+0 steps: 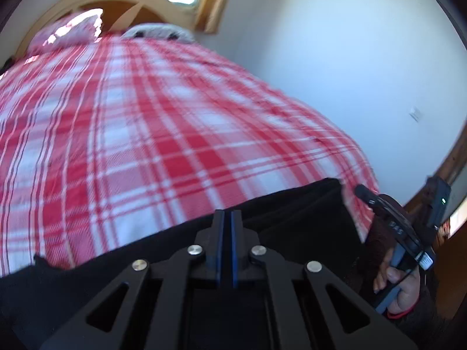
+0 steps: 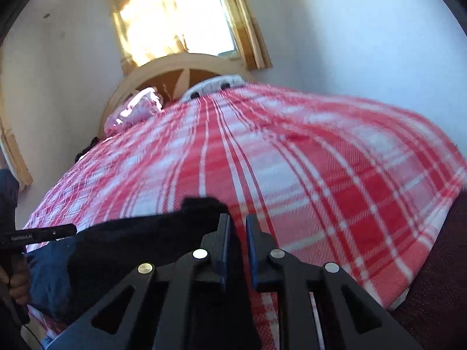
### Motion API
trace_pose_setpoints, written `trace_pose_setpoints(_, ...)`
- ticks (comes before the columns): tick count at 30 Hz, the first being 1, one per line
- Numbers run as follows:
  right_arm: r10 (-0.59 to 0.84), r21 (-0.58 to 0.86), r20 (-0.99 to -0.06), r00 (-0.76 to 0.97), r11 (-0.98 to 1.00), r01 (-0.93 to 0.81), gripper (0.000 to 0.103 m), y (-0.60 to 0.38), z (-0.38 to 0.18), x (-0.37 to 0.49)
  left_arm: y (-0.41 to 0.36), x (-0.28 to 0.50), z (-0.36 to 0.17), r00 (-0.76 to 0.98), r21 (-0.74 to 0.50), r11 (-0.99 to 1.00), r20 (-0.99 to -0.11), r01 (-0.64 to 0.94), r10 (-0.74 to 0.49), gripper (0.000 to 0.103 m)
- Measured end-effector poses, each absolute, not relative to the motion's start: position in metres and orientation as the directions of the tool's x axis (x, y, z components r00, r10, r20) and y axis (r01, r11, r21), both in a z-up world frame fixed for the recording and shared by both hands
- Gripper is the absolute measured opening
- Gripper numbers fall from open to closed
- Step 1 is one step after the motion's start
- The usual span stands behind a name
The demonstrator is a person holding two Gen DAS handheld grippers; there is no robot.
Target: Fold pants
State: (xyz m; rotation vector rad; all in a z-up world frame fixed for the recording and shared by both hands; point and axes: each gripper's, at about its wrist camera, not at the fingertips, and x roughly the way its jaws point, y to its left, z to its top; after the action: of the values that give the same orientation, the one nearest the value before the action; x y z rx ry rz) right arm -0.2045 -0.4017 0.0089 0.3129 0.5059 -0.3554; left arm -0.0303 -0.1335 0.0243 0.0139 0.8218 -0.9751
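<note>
Black pants [image 1: 292, 213] lie along the near edge of a bed with a red and white plaid cover [image 1: 146, 131]. My left gripper [image 1: 227, 218] is shut on the pants' upper edge, dark cloth pinched between its blue pads. My right gripper [image 2: 238, 224] is nearly closed on a fold of the black pants [image 2: 140, 242], which hang to its left and pass between its fingers. The right gripper also shows in the left wrist view [image 1: 400, 221] at the pants' right end, held by a hand. The left gripper's handle [image 2: 38, 236] shows at the left of the right wrist view.
A wooden headboard [image 2: 175, 67] and pillows [image 2: 137, 108] stand at the far end of the bed, under a curtained window [image 2: 181, 20]. A white wall [image 1: 350, 73] runs along the bed's right side. Blue cloth [image 2: 49, 274] lies under the pants at left.
</note>
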Motion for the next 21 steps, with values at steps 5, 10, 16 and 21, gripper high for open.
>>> trace_pose_setpoints(5, -0.157, 0.114, -0.536, 0.830, 0.960, 0.255, 0.012, -0.377, 0.021, -0.170, -0.171, -0.060, 0.022, 0.259, -0.255, 0.520, -0.643, 0.815, -0.721, 0.004)
trace_pose_setpoints(10, -0.162, 0.180, -0.631, 0.759, 0.921, 0.346, 0.012, -0.412, -0.012, -0.133, -0.174, -0.055, -0.016, 0.287, -0.232, 0.587, -0.699, 0.776, -0.655, 0.006)
trace_pose_setpoints(16, -0.213, 0.275, -0.605, 0.767, 0.848, 0.452, 0.015, -0.443, -0.007, -0.147, -0.152, -0.049, 0.000, 0.324, -0.231, 0.608, -0.676, 0.760, -0.662, 0.008)
trace_pose_setpoints(21, -0.268, 0.153, -0.480, 0.835, 0.912, 0.381, 0.023, -0.391, 0.017, -0.190, -0.142, -0.043, -0.007, 0.340, -0.277, 0.641, -0.664, 0.716, -0.666, 0.034)
